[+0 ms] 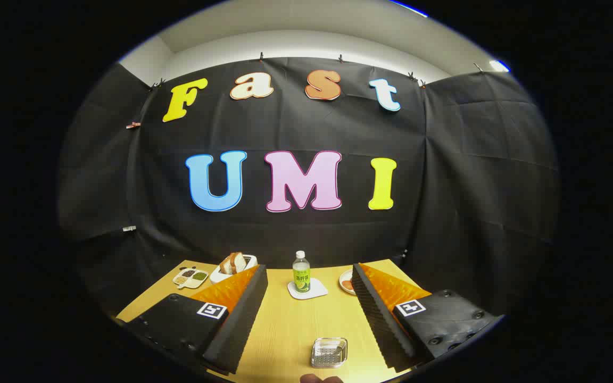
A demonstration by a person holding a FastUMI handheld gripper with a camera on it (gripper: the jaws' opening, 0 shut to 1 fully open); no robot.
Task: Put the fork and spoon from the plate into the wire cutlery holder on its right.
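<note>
Tool (pixel 309 298) spread wide, holding nothing, raised over tabletop (pixel 285 330). Wire cutlery holder (pixel 329 352) sits between the fingers, near. Plate, fork, spoon not made out. Approach stage; next: find the plate.

Black cloth wall (pixel 306 223) spans booth at 12 o'clock, wrinkled, hung by clips along top edge. Cloth side panels at 9 and 3 o'clock. White wall (pixel 306 45) and ceiling above cloth. Bright light (pixel 498 65) at 2 o'clock. Light wooden table (pixel 296 330) at 6 o'clock.
</note>
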